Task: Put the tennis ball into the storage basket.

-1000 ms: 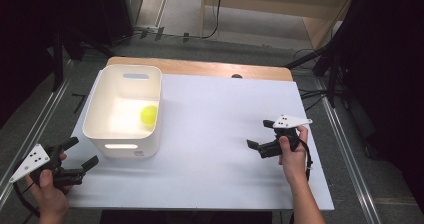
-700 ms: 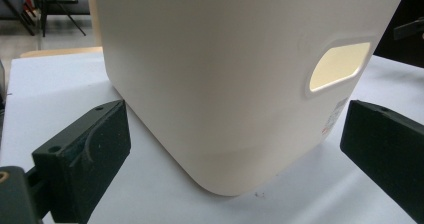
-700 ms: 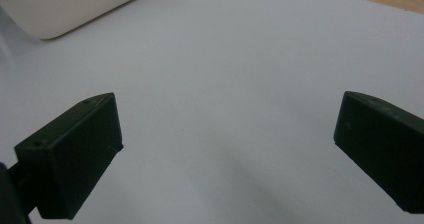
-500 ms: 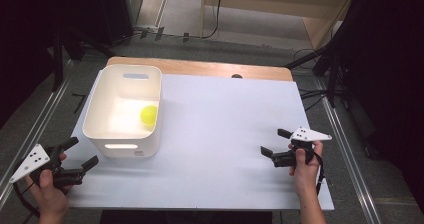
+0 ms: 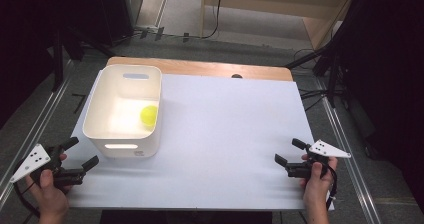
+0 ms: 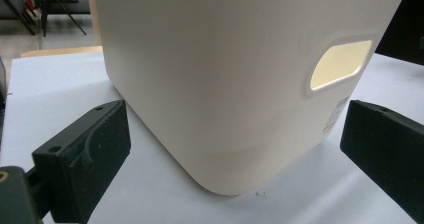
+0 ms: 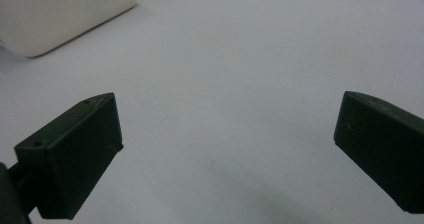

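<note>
Since a second ago the right gripper [image 5: 289, 160] has drawn back toward the tabletop's near right corner, fingers apart, empty. Left gripper [image 5: 80, 154], fingers apart, faces the white bin [image 5: 107, 134] near the left edge: probably light, stiff, smooth; grip its handle slot [image 6: 340, 64].

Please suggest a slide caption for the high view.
Yellow ball inside white bin; both open hand-held grippers apart.

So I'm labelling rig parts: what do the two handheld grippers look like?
Both are black. The left gripper and right gripper each carry a grey three-cornered plate with dark dots. Their jaws are blocky black pads with small round holes. A dark cable loops below each hand.
</note>
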